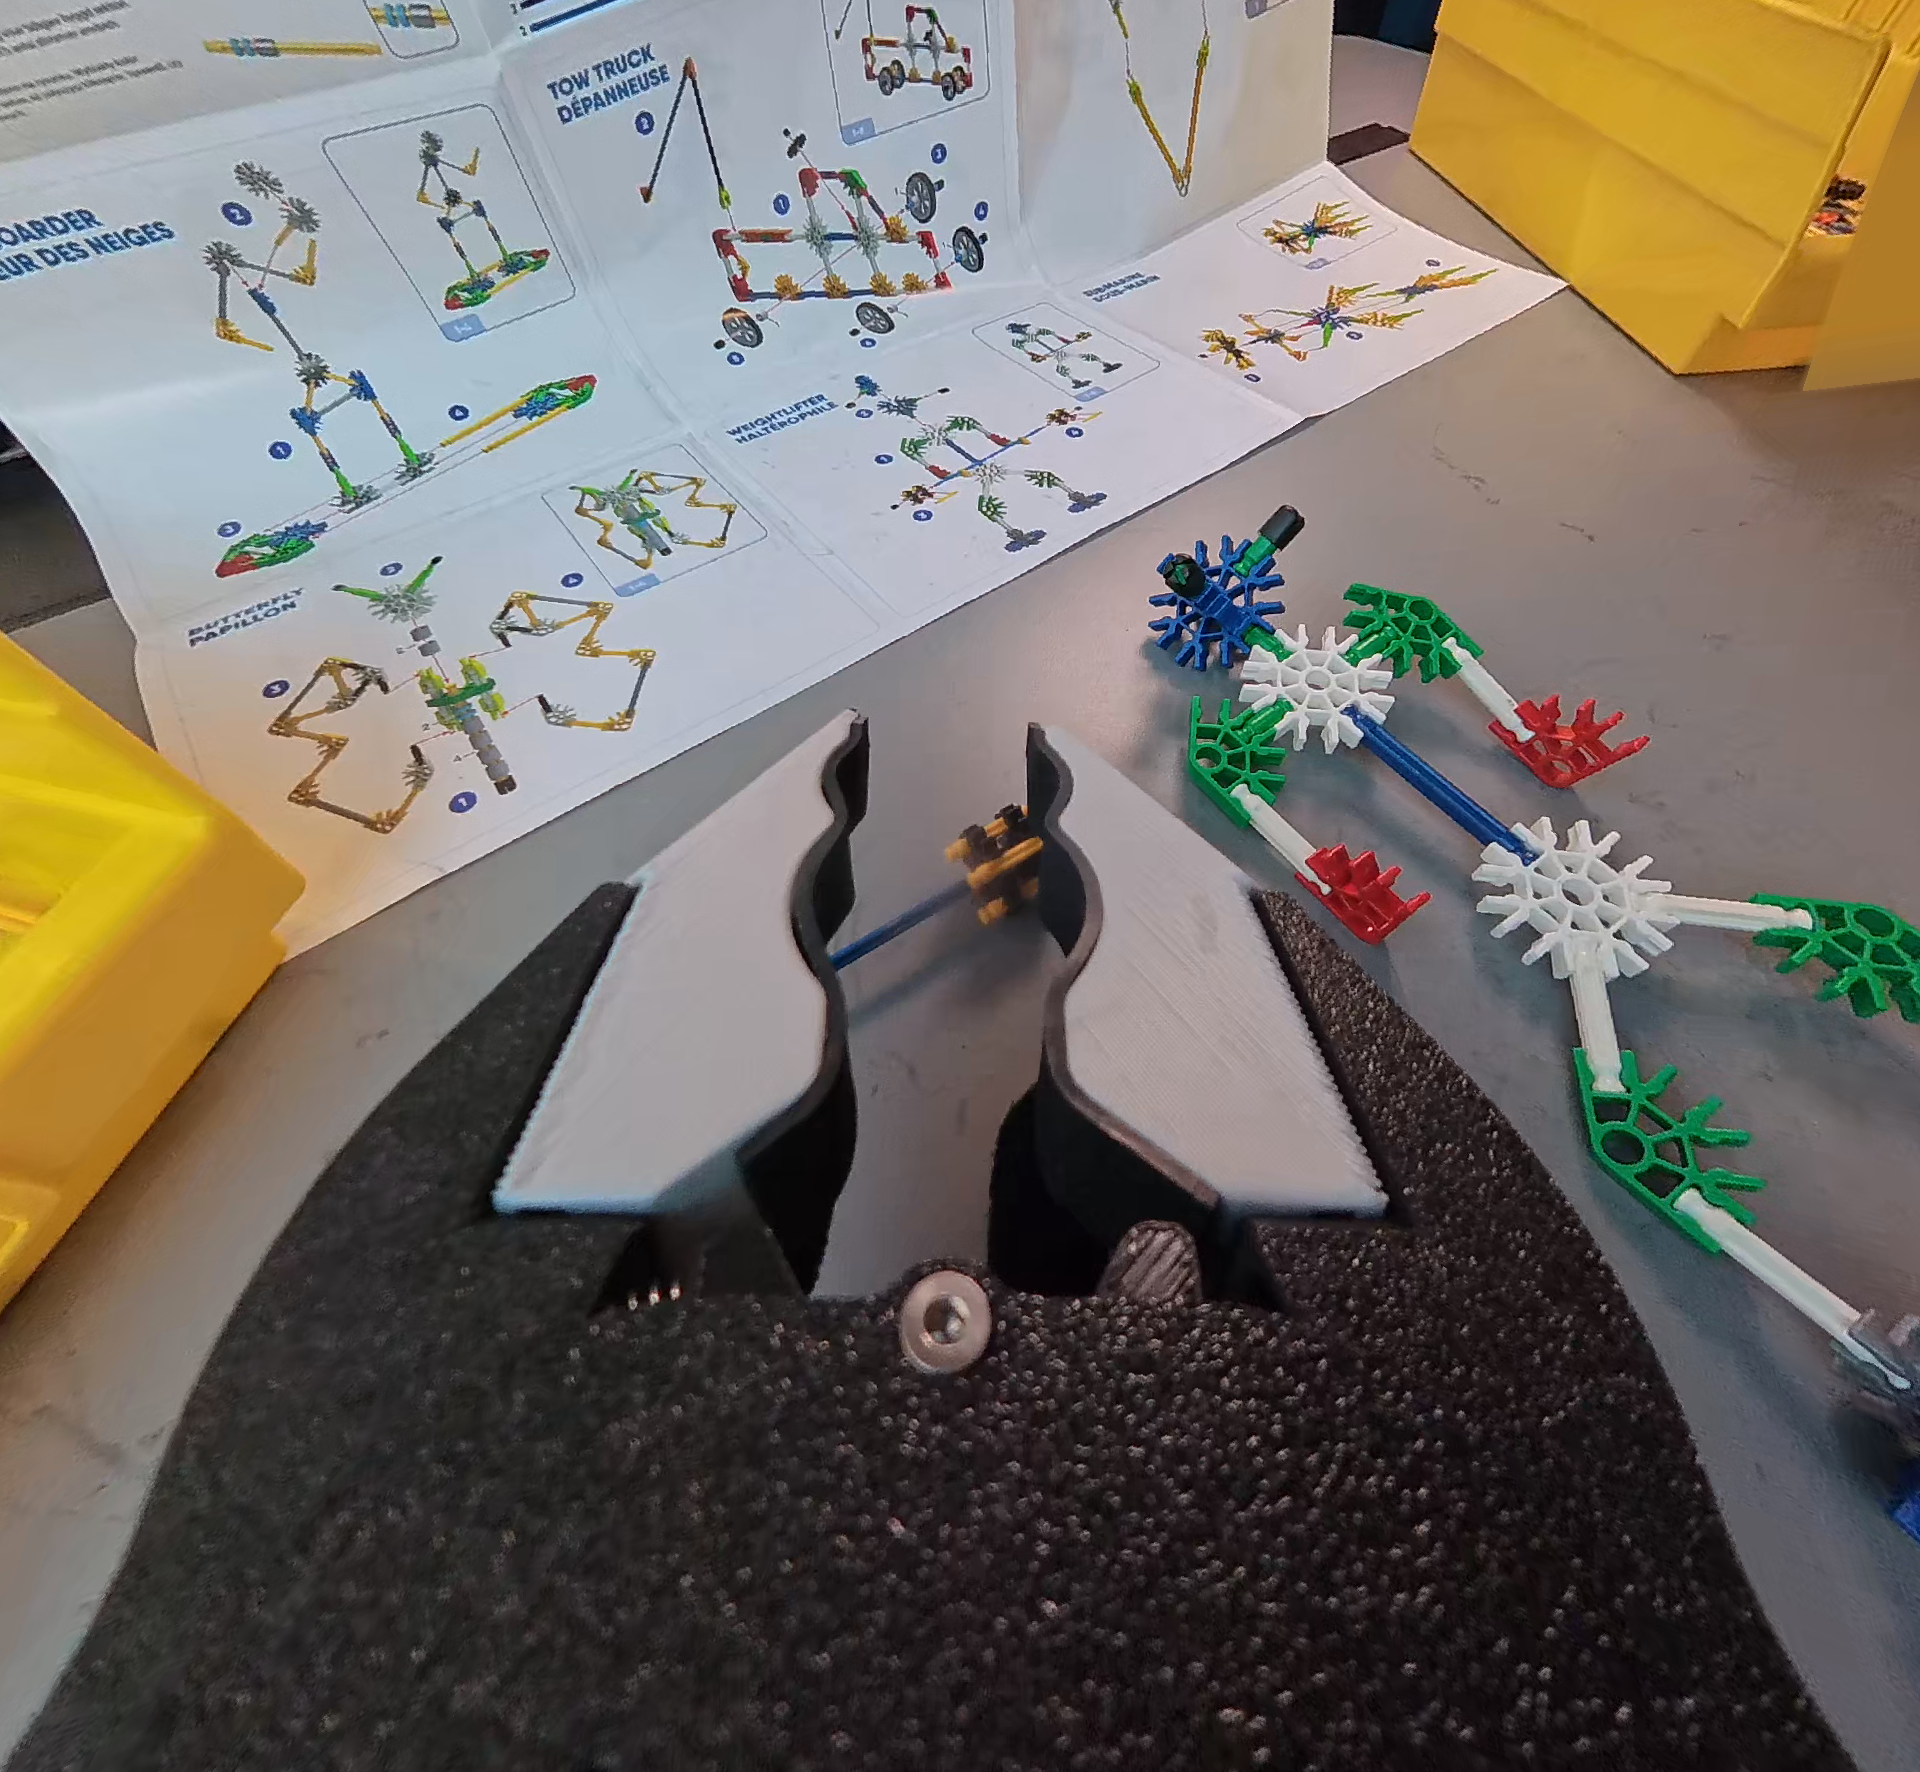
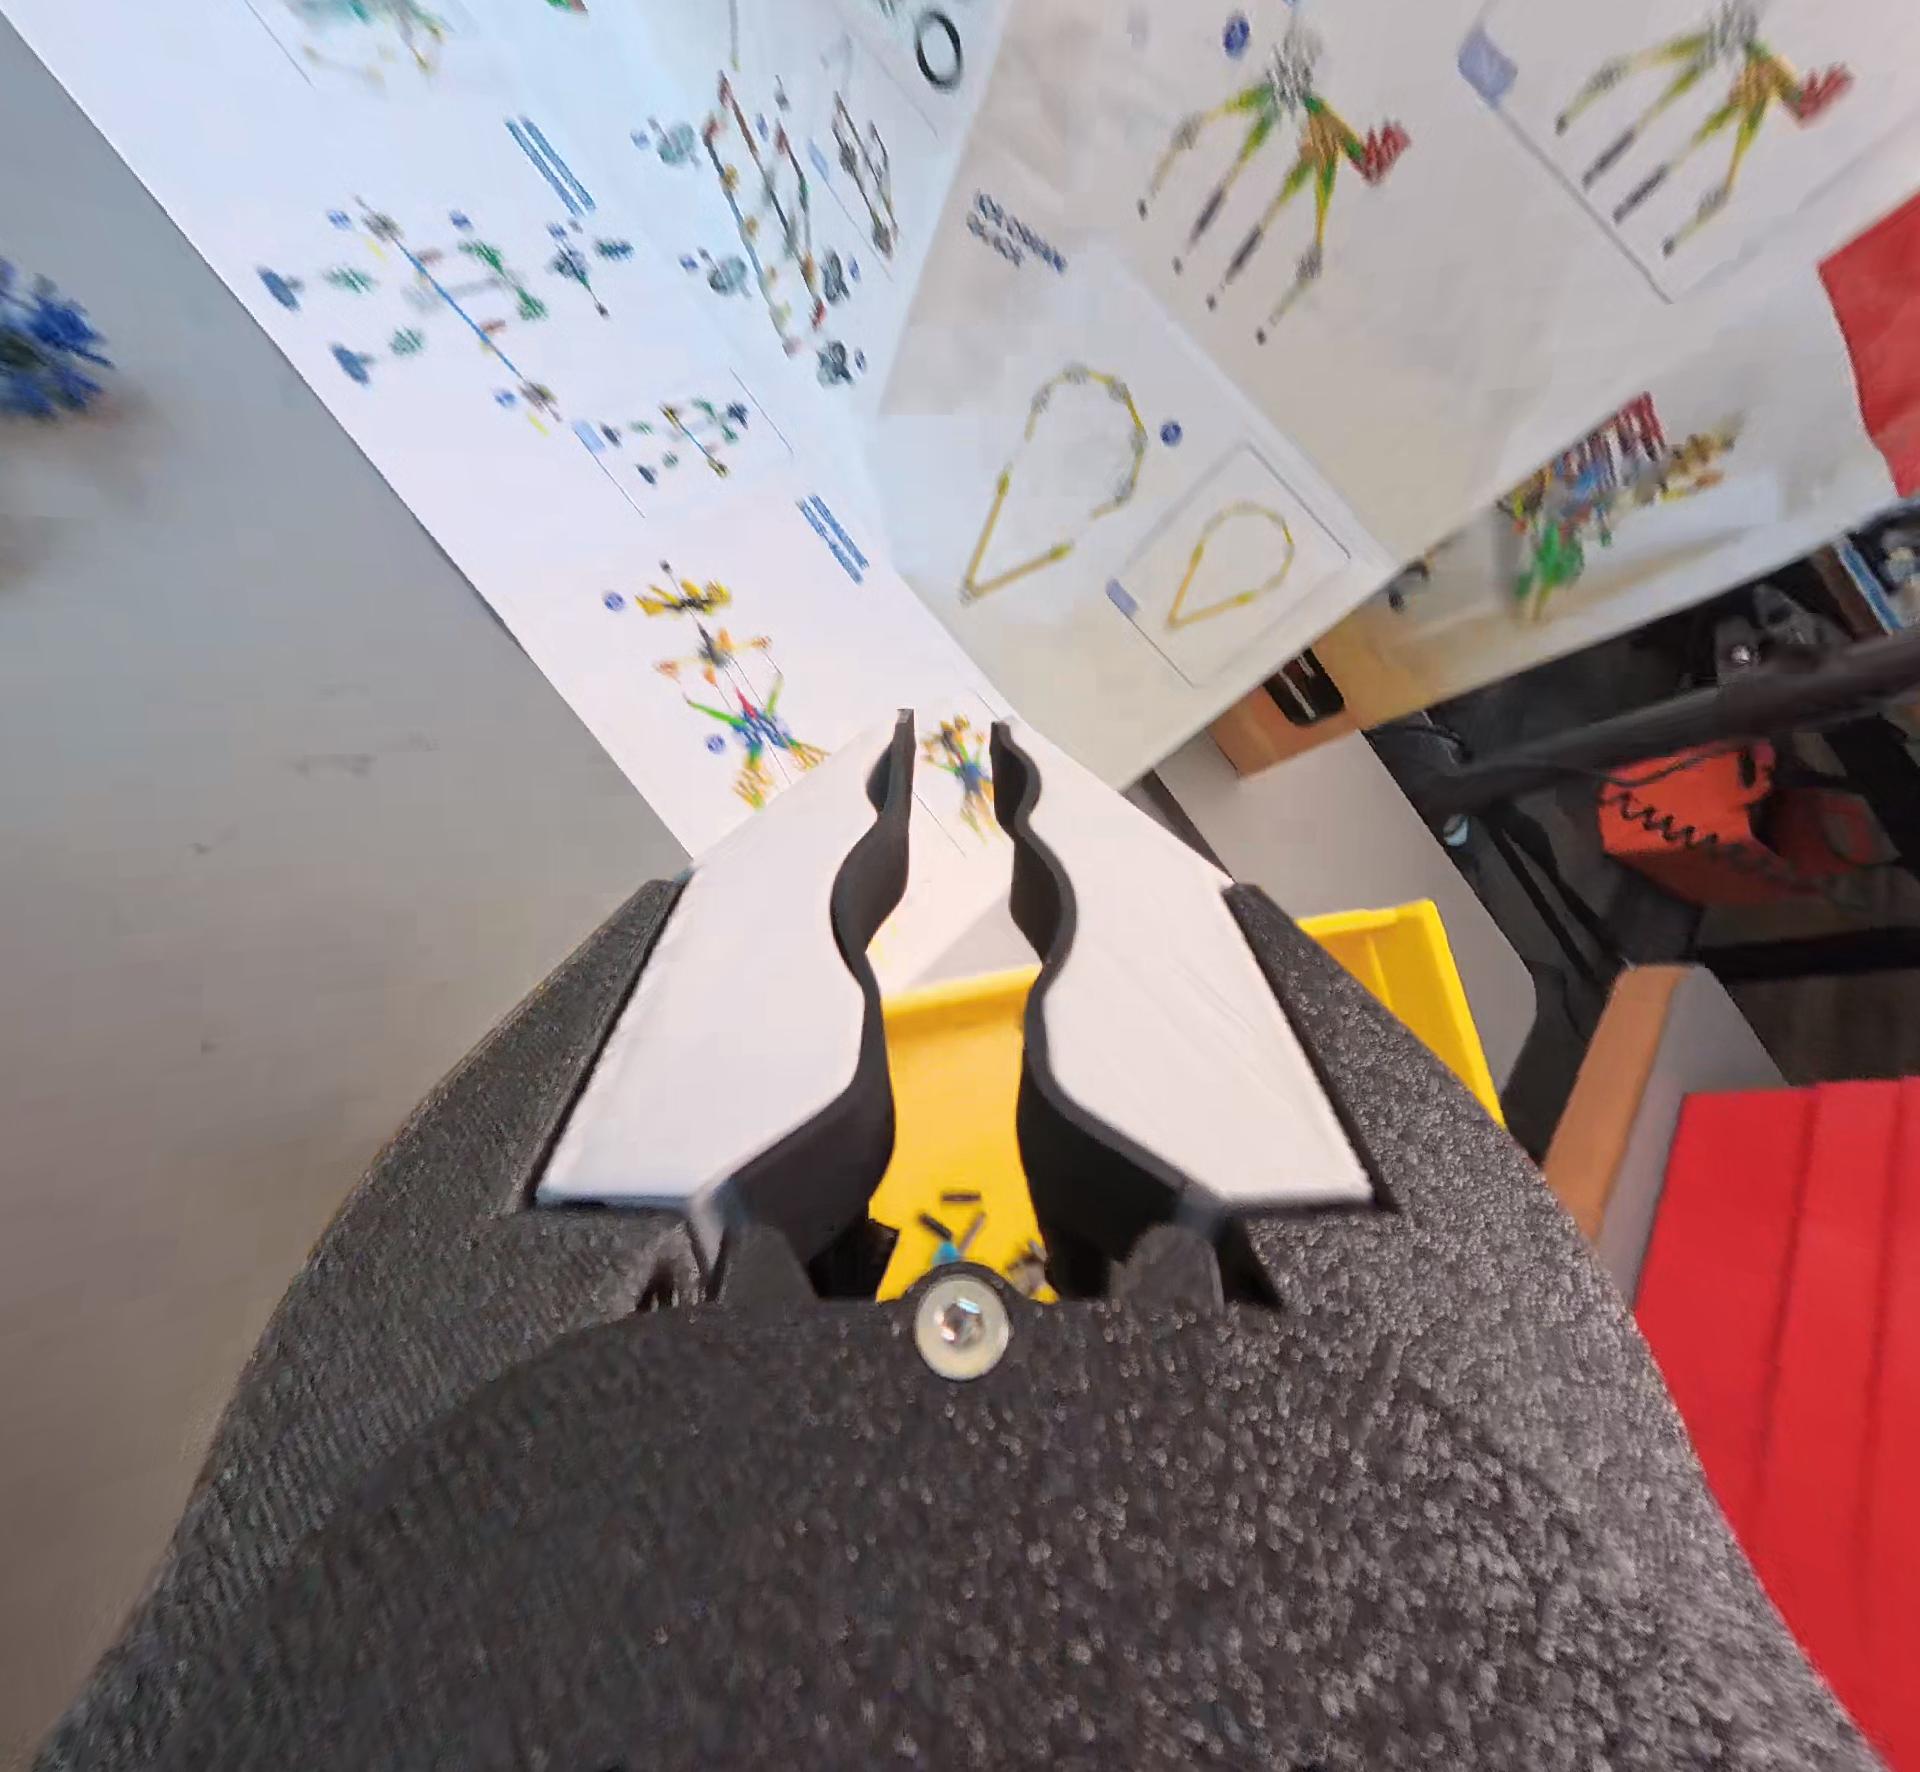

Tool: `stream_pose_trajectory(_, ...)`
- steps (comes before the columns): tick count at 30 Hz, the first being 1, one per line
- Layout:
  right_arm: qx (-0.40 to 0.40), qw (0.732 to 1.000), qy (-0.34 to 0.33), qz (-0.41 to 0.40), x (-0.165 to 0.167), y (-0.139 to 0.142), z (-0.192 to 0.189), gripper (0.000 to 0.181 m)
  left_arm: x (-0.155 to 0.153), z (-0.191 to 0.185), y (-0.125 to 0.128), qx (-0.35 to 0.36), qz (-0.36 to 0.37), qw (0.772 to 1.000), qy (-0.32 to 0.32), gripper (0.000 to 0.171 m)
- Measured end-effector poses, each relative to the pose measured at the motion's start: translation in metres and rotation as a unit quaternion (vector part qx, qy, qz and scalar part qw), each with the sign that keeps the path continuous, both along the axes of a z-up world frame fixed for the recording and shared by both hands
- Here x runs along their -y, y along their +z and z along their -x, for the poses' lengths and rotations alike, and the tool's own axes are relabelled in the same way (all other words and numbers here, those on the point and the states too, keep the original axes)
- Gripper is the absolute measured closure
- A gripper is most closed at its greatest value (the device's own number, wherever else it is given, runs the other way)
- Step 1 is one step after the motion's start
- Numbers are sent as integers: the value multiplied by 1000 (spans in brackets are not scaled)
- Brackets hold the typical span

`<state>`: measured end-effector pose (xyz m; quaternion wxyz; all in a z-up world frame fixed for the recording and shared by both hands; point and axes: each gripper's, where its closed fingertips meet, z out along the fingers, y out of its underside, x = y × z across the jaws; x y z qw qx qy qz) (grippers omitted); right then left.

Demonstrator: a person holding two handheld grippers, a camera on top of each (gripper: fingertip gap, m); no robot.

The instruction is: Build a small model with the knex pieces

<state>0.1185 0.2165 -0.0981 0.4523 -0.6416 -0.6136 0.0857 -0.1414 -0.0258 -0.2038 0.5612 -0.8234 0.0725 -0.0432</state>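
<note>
My left gripper (image 1: 945, 725) is open, low over the grey table (image 1: 1351, 434). Between its grey fingers (image 1: 717, 943) lies a short blue rod (image 1: 904, 922) with a yellow and black connector (image 1: 992, 865) at its end, close to the right finger. I cannot tell whether the piece rests on the table. To the right lies a built figure of white snowflake connectors (image 1: 1317, 683), green, red and blue connectors and white and blue rods. My right gripper (image 2: 951, 720) is slightly open and empty, above a yellow bin (image 2: 935, 1047) that holds small dark pieces.
A large folded instruction sheet (image 1: 623, 268) leans up behind the left gripper; it also shows blurred in the right wrist view (image 2: 623, 372). Yellow bins stand at the back right (image 1: 1621, 112) and at the left (image 1: 104, 943). A red surface (image 2: 1787, 1307) and dark gear (image 2: 1683, 808) lie past the table edge. The left gripper's tips are roughly 40 centimetres from the right gripper's.
</note>
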Motion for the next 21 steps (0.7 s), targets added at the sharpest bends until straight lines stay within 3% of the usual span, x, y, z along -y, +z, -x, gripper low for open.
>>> stream_pose_trajectory(5, -68, 995, 42, 59, 57, -4, 76, 168, 1, -1, 0, 3, 0, 1000, -2, 141)
stream_pose_trajectory(9, -103, 984, 69, 125, 91, -36, 136, 168, 1, -1, 1, 6, -2, 1000, -5, 141)
stream_pose_trajectory(15, -16, 990, 44, 132, 71, -126, 185, 167, 5, 2, 4, 16, -7, 1000, -7, 141)
stream_pose_trajectory(21, 32, 988, 45, 141, 65, -155, 191, 169, 8, 4, 7, 29, -10, 999, -9, 141)
